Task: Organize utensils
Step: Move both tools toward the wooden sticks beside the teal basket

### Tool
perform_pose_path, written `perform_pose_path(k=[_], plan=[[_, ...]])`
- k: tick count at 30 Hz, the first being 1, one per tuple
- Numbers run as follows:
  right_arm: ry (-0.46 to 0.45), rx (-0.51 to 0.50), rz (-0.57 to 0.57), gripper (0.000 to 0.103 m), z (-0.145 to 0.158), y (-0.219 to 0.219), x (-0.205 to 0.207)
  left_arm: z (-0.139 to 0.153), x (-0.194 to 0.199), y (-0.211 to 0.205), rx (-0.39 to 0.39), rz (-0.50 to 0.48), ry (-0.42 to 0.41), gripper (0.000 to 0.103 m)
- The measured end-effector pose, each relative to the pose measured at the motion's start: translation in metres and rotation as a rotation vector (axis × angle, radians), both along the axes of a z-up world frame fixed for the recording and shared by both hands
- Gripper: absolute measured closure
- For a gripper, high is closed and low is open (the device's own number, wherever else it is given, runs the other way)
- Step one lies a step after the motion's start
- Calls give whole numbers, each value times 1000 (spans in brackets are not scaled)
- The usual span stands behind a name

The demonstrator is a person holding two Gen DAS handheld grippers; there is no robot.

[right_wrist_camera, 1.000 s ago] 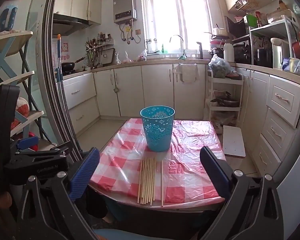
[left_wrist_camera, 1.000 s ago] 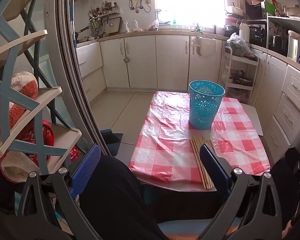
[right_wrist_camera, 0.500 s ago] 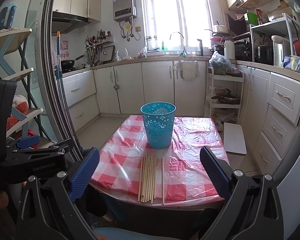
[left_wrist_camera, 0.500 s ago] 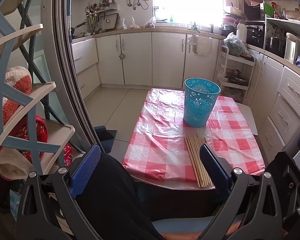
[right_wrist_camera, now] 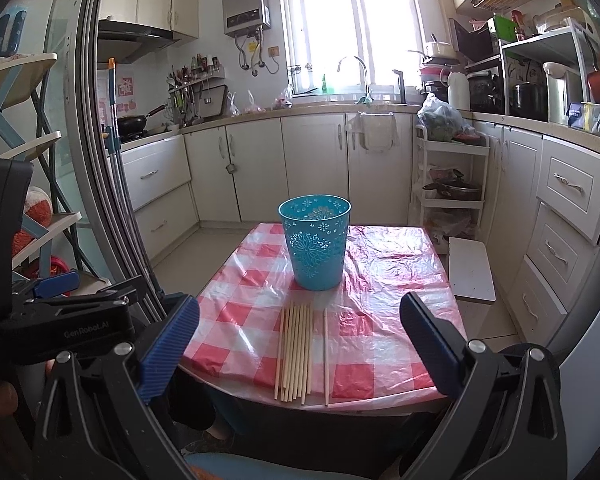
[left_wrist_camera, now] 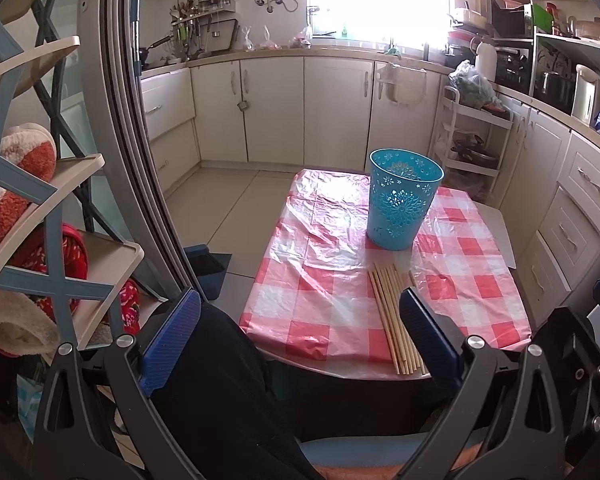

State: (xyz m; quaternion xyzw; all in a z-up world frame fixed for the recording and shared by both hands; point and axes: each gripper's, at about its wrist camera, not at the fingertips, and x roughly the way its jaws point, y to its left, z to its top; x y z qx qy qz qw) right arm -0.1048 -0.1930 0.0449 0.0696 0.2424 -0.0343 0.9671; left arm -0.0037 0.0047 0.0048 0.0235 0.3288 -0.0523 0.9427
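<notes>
Several wooden chopsticks (right_wrist_camera: 296, 354) lie side by side on a table with a red-checked cloth (right_wrist_camera: 380, 344), near its front edge. One chopstick (right_wrist_camera: 325, 356) lies apart to their right. A teal perforated cup (right_wrist_camera: 315, 242) stands upright behind them. The chopsticks (left_wrist_camera: 394, 322) and cup (left_wrist_camera: 402, 198) also show in the left wrist view. My left gripper (left_wrist_camera: 300, 334) is open and empty, short of the table's front-left edge. My right gripper (right_wrist_camera: 300, 340) is open and empty, in front of the table and above the chopsticks' near ends.
A shelf rack (left_wrist_camera: 60, 200) with red and white cloth items stands at the left beside a sliding door frame (left_wrist_camera: 140, 160). Kitchen cabinets (right_wrist_camera: 312, 168) line the back and right. A white trolley (right_wrist_camera: 452, 184) and a white stool (right_wrist_camera: 470, 270) stand right of the table.
Both grippers have moved forward toward the table, so the cup and chopsticks look larger. The left view has shifted so the table sits nearer its middle. Both stay open.
</notes>
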Motion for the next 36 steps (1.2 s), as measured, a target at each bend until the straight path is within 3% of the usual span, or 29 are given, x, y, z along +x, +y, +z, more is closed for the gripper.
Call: perform_pose_path(k=[36], plan=[[20, -8, 4, 7, -9, 2, 4, -9, 3, 3, -10, 6, 26, 7]])
